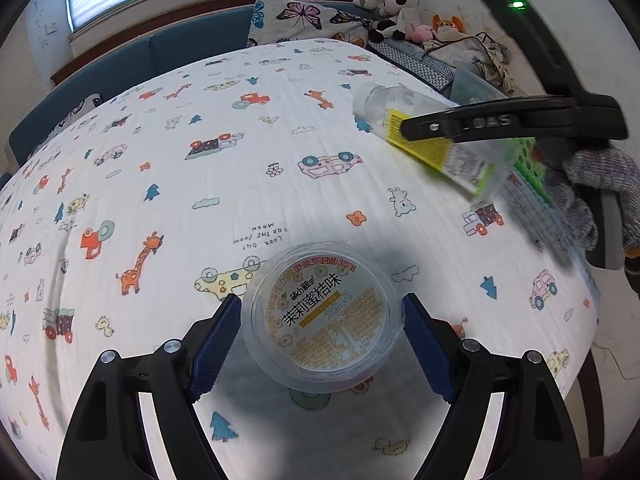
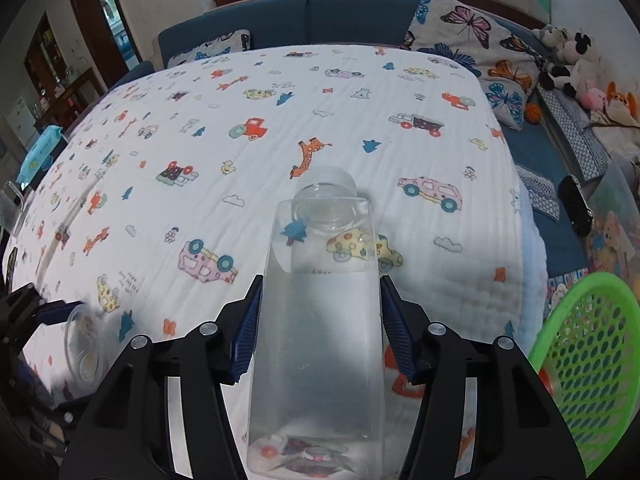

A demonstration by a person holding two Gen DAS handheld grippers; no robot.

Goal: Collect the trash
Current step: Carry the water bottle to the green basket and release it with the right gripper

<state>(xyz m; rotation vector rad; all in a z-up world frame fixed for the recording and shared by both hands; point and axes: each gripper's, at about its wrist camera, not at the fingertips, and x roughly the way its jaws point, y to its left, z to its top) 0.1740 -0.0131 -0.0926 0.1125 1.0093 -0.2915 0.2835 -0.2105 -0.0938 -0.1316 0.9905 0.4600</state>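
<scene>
A clear plastic cup (image 1: pixel 320 320) with a yellow and white printed lid sits between the blue pads of my left gripper (image 1: pixel 322 308), and both pads touch its sides. The lid is tilted toward the camera, over the cartoon-print cloth (image 1: pixel 200 184). My right gripper (image 2: pixel 320 308) is shut on a clear plastic bottle (image 2: pixel 320 320), its pads pressed against the two flat sides, the cap end pointing away. In the left wrist view the same bottle (image 1: pixel 440 136) shows a yellow-green label, and one black finger (image 1: pixel 480 124) lies across it.
A green perforated basket (image 2: pixel 580 360) stands at the table's right edge. A blue wipes pack (image 2: pixel 40 148) lies far left. Butterfly pillows (image 2: pixel 468 28) and plush toys (image 2: pixel 572 60) sit on the blue sofa behind. A gloved hand (image 1: pixel 592 184) holds the right gripper.
</scene>
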